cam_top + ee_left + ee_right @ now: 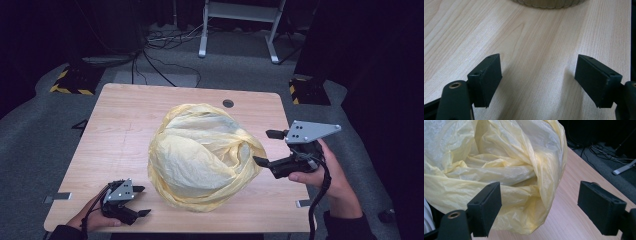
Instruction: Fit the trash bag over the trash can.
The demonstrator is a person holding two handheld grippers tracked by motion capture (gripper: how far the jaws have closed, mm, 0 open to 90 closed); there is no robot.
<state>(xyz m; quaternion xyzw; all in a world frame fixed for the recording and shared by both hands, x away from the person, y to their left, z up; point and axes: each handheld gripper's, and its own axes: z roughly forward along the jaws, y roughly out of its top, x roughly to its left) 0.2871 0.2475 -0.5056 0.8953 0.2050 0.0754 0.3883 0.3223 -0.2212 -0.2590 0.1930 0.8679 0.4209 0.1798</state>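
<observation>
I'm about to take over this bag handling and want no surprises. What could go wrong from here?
The yellow plastic bag looks thin and crumpled, so the right gripper, open at its edge, might pinch one slippery layer and tear it. The left gripper is open over bare table, so nothing steadies the bag; a pull could probably drag it.

A crumpled, translucent yellow plastic bag (pixel 202 157) sits puffed up in a loose mound, just off my right gripper's (pixel 262 147) spread jaws, its folds bunched toward me.
</observation>
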